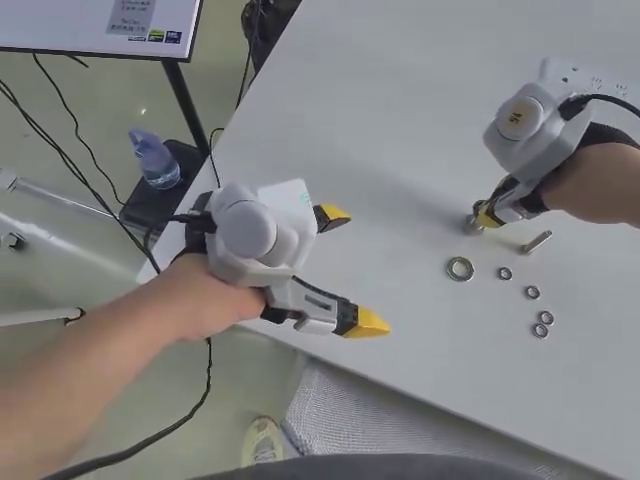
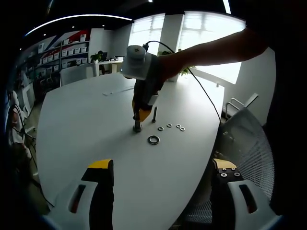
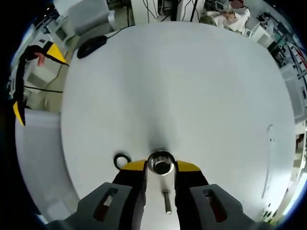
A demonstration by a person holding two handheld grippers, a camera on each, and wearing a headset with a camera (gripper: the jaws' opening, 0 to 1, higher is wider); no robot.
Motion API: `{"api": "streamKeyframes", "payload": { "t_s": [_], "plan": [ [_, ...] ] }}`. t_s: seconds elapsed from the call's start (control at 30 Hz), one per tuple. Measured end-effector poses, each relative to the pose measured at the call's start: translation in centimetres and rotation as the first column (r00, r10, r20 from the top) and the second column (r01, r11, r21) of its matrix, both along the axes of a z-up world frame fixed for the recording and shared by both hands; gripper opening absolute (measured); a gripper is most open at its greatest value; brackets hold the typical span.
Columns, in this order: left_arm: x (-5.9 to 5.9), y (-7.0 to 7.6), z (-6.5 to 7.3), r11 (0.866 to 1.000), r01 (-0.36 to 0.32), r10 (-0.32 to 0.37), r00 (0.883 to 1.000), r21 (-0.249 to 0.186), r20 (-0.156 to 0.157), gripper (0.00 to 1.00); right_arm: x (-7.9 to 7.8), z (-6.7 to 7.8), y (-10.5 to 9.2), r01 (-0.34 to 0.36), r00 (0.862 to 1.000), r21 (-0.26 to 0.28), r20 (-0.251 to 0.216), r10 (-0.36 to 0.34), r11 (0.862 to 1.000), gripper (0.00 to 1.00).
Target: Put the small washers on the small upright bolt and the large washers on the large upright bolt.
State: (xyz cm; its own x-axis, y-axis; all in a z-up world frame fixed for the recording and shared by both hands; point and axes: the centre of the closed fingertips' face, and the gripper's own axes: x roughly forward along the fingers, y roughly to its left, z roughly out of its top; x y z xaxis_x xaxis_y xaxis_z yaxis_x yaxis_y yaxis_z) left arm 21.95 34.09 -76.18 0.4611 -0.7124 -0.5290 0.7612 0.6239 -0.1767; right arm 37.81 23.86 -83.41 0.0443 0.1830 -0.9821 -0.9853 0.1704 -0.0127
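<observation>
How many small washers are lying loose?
4 small washers: one beside the large washer, one beyond it, two together nearest the edge. The right gripper may hide more.

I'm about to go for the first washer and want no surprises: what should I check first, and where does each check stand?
1. Large bolt upright: ok.
2. Right gripper shut on the large bolt: ok.
3. Small bolt upright: not ok, it lies on its side.
4. Left gripper open and holding nothing: ok.
5. Large washer and small washers loose on the table: ok.
6. Large bolt stands without being held: cannot tell.
</observation>
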Motion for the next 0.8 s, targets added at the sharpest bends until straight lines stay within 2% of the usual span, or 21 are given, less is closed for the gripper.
{"api": "streamKeyframes", "payload": {
  "t_s": [0.33, 0.8],
  "plan": [
    [0.0, -0.1, 0.2, 1.000, -0.002, 0.002, 1.000, -0.004, 0.003, 0.83, -0.1, -1.3, 0.1, 0.008, 1.000, -0.016, -0.009, -0.008, 1.000, 0.21],
    [0.0, -0.4, 0.3, 1.000, 0.006, -0.006, 1.000, 0.001, 0.007, 0.84, 0.6, -2.9, 0.0, 0.028, 0.999, -0.023, -0.019, -0.028, 0.999, 0.21]
  ]
}}
